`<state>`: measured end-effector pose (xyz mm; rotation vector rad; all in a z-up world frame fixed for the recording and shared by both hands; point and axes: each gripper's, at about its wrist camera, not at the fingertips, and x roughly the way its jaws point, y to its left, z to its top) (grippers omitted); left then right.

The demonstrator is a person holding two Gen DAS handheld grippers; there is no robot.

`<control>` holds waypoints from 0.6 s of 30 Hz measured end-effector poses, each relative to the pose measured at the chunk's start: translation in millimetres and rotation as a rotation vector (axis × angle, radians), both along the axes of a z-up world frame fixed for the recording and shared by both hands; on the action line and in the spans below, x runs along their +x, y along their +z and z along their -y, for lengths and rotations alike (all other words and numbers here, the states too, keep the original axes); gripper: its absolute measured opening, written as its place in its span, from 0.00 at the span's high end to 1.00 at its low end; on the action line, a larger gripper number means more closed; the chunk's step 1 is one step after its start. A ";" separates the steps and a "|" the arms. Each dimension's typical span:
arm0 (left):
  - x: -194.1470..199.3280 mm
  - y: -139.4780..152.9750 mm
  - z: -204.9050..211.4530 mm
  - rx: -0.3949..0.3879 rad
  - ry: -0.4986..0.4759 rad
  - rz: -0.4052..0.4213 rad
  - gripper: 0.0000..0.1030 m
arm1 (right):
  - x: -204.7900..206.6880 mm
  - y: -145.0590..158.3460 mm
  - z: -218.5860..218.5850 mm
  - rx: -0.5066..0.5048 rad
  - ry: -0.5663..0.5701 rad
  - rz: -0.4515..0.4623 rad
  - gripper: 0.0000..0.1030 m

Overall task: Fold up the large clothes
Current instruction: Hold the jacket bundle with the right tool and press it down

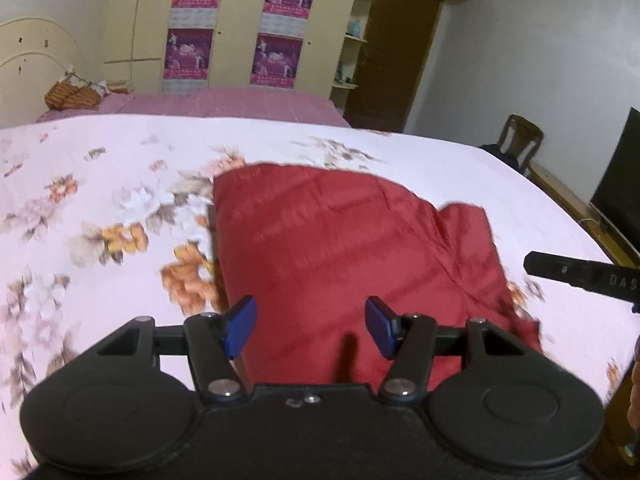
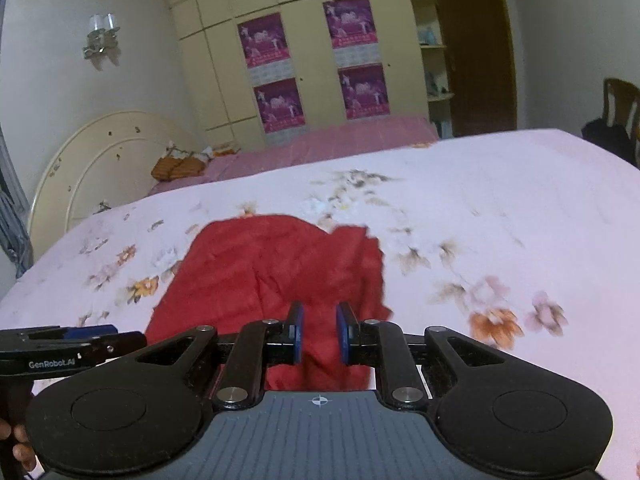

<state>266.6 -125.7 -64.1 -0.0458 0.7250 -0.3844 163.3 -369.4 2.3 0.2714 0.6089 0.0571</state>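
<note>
A red garment (image 1: 340, 248) lies folded into a rough rectangle on the floral bedsheet (image 1: 100, 184). My left gripper (image 1: 310, 326) hovers over its near edge, blue pads wide apart with nothing between them. My right gripper (image 2: 320, 332) hangs above the garment's (image 2: 280, 264) near right part. Its pads stand almost together, leaving a narrow slit through which the red cloth shows below. In the left wrist view the right gripper's finger (image 1: 580, 276) juts in from the right, just off the garment's right edge, with no cloth hanging from it. In the right wrist view the left gripper (image 2: 68, 340) shows at the left.
A second bed with a pink cover (image 1: 224, 104) and a wicker basket (image 1: 72, 94) stands behind. A wardrobe with purple posters (image 2: 312, 64) and a brown door (image 1: 396, 48) line the far wall. A wooden chair (image 1: 520, 140) and a dark screen (image 1: 620, 184) stand to the right.
</note>
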 end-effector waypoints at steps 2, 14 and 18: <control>14.8 -1.4 2.3 0.010 0.004 0.005 0.44 | 17.4 0.3 -6.8 -0.015 0.003 0.007 0.84; 110.9 -29.3 23.8 -0.002 0.018 -0.029 0.44 | 140.2 -47.1 -25.7 -0.149 -0.023 -0.067 0.84; 123.3 -50.7 33.4 0.022 -0.005 -0.047 0.42 | 153.0 -85.4 -19.2 -0.163 -0.061 -0.116 0.84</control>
